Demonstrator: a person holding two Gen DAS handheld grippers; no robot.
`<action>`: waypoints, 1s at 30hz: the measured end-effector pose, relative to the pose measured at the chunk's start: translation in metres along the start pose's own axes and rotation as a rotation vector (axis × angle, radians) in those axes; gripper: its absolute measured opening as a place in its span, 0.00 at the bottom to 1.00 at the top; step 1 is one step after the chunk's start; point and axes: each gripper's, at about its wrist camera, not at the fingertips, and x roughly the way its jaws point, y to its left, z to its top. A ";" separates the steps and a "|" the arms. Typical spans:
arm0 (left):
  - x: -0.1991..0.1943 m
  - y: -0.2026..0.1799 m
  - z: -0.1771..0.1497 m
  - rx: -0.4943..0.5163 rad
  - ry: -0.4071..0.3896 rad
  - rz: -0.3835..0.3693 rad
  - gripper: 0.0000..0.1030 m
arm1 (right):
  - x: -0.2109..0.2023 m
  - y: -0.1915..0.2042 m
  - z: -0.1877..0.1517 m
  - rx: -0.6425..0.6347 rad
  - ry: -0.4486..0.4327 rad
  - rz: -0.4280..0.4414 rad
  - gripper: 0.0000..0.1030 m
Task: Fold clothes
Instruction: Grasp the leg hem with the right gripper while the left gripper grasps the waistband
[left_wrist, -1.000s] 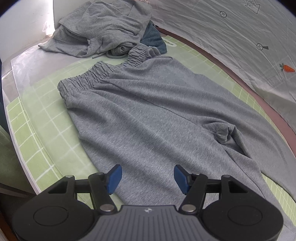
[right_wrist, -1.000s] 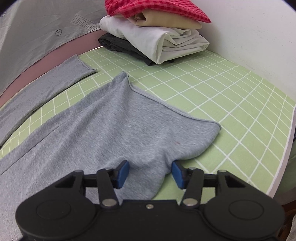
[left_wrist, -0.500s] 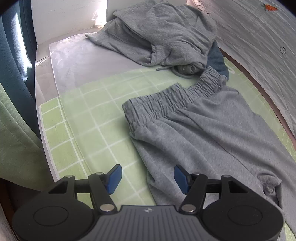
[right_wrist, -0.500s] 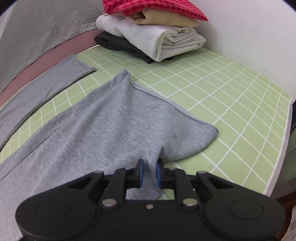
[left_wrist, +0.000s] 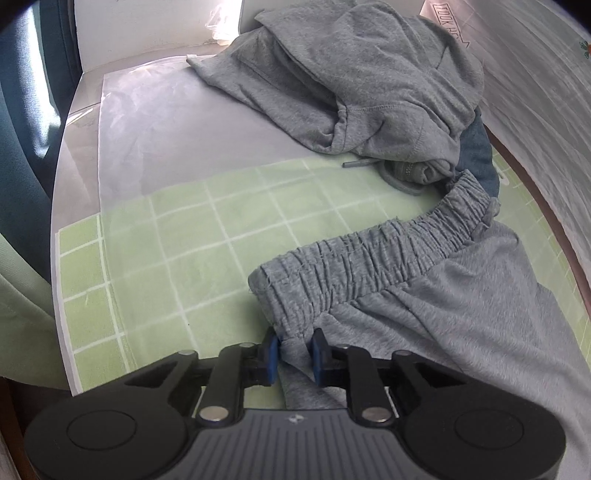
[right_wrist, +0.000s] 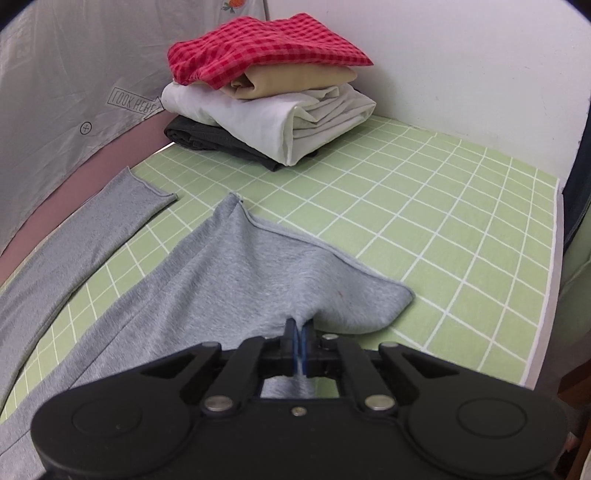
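Grey sweatpants (left_wrist: 443, 314) lie flat on the green grid mat (left_wrist: 184, 266). Their gathered elastic waistband (left_wrist: 369, 258) curves toward the back right. My left gripper (left_wrist: 293, 356) is shut on the near corner of the waistband side seam. In the right wrist view the near trouser leg (right_wrist: 258, 273) is bunched up toward my right gripper (right_wrist: 300, 341), which is shut on its near edge by the hem. The other leg (right_wrist: 92, 229) lies flat at the left.
A crumpled pile of grey clothes (left_wrist: 351, 81) lies at the back left end over a dark blue garment (left_wrist: 476, 158). A folded stack (right_wrist: 269, 96) with a red checked cloth on top stands at the back right. A grey printed sheet (right_wrist: 66, 74) runs along the far side.
My left gripper moved left to the waistband corner and closed on it. My right gripper closed on the leg's edge and lifted it slightly, bunching the cloth.
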 end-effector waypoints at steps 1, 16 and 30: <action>-0.003 0.001 0.000 -0.006 -0.012 -0.007 0.10 | -0.004 0.000 0.002 -0.006 -0.014 0.003 0.02; -0.112 0.014 -0.007 0.151 -0.312 0.102 0.08 | -0.063 -0.019 0.021 -0.061 -0.150 0.018 0.01; -0.124 -0.012 0.000 0.034 -0.342 0.041 0.08 | -0.044 0.026 0.070 -0.087 -0.241 0.123 0.01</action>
